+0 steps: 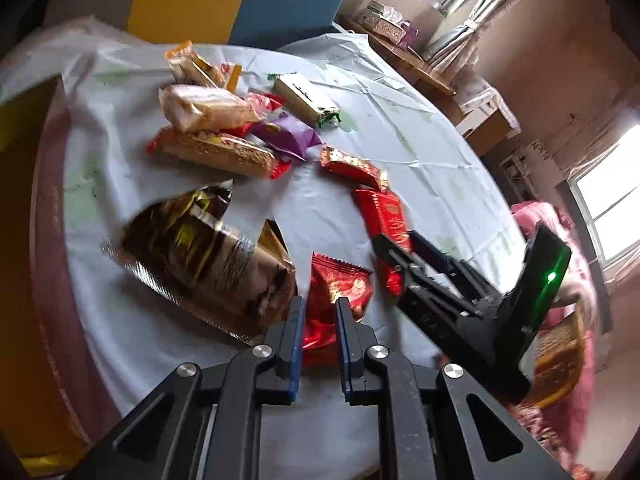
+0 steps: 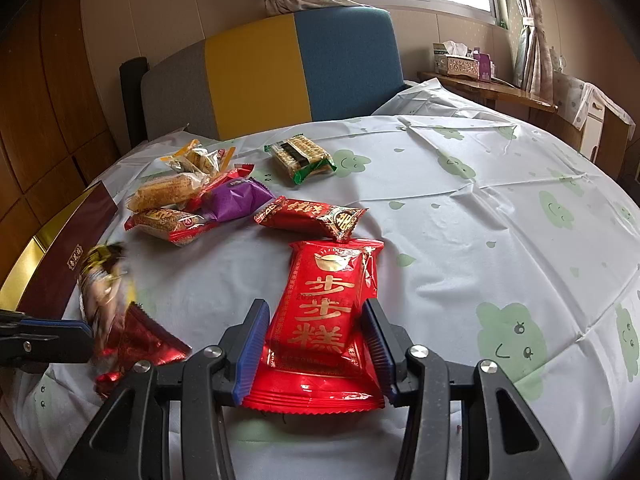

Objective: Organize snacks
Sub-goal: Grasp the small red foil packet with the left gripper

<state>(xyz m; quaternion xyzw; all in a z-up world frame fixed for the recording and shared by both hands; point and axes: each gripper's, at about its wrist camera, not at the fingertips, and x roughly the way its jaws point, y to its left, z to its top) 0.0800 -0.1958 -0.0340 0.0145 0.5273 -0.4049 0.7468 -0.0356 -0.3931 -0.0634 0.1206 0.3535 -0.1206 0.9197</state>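
Left gripper [image 1: 318,308] is seen clamped on a small red foil packet [image 1: 340,288], pinched between the blue pads; a blurred gold-and-brown packet [image 1: 200,248] sits just to its left. Right gripper [image 2: 316,320] is closed around the big red packet [image 2: 328,312], pads pressed on both long edges, so its long axis runs straight ahead along the fingers. It's lying flat on the worktop [image 2: 480,208]. Beyond the right gripper's tips another red packet [image 2: 312,216] is lying crosswise, and further off the mixed pile [image 2: 188,204] and a green-ended cracker pack [image 2: 300,158]. A maroon box [image 2: 64,256] is spotted off to the left, nearer the left gripper. Gold characters 步步糕 can be read on the big packet; the box lettering is too small.
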